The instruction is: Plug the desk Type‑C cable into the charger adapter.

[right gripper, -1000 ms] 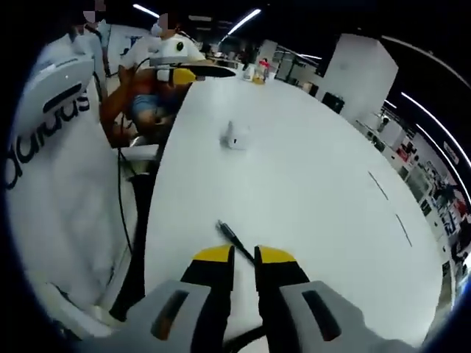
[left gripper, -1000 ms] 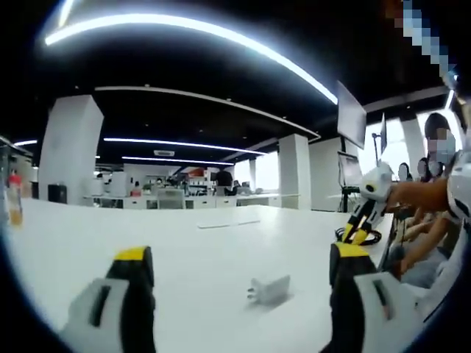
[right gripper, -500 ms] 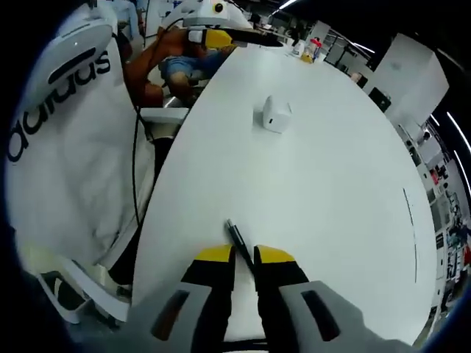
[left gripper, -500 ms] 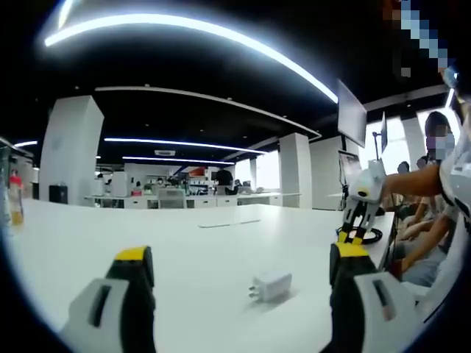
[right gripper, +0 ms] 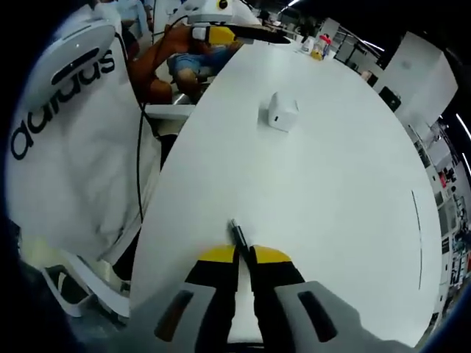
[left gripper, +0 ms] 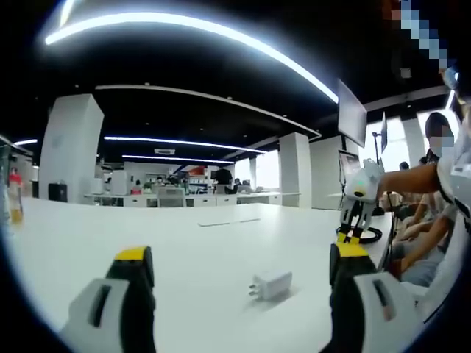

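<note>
Smooth matt white table (right gripper: 331, 184); glossy plastic charger adapter (right gripper: 282, 112).

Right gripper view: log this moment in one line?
right tongs: shut on cable | left tongs: open, empty | charger adapter: on table, unplugged

A big white table (right gripper: 331, 220) carries the things. A small white charger (right gripper: 282, 112) sits on it, well away from the edges in the right gripper view. In the left gripper view the charger (left gripper: 271, 284) shows its metal prongs on its left side. A bottle (left gripper: 13, 197) with a red cap stands far off at the table's left side. Two thin dark lines (right gripper: 419, 235) lie farther across the top.
</note>
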